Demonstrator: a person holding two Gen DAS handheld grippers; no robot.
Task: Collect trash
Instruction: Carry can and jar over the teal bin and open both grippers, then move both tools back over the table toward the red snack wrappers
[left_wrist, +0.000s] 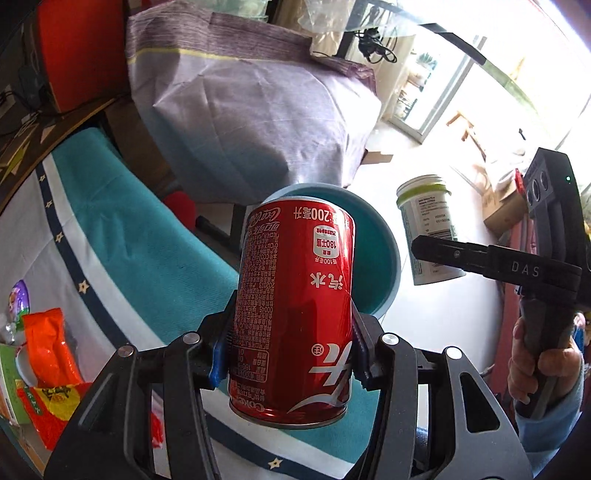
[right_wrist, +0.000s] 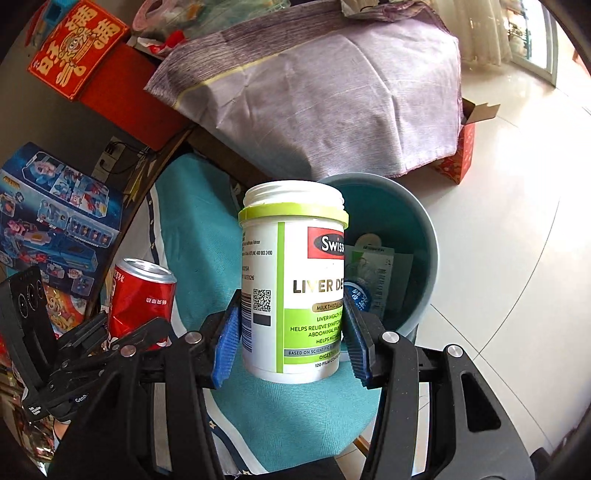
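Observation:
In the left wrist view my left gripper (left_wrist: 291, 354) is shut on a red soda can (left_wrist: 295, 306), its blue pads pressing both sides. The can hangs in front of a round teal bin (left_wrist: 391, 251). To the right, my right gripper (left_wrist: 436, 251) carries a white supplement bottle (left_wrist: 428, 221), with a person's hand (left_wrist: 535, 369) on its handle. In the right wrist view my right gripper (right_wrist: 291, 343) is shut on that lidless, green-labelled bottle (right_wrist: 291, 280), just left of the bin (right_wrist: 428, 240). Paper packets (right_wrist: 376, 266) lie inside the bin. The can (right_wrist: 142, 295) and my left gripper (right_wrist: 110, 336) show at lower left.
A bulky object under a purple cloth (left_wrist: 258, 110) stands right behind the bin. A teal cloth (left_wrist: 129, 240) covers the table below. Orange snack wrappers (left_wrist: 48, 354) lie at the left. A toy box (right_wrist: 55, 214) and a red box (right_wrist: 77, 48) sit left; white tiled floor (right_wrist: 517, 184) lies right.

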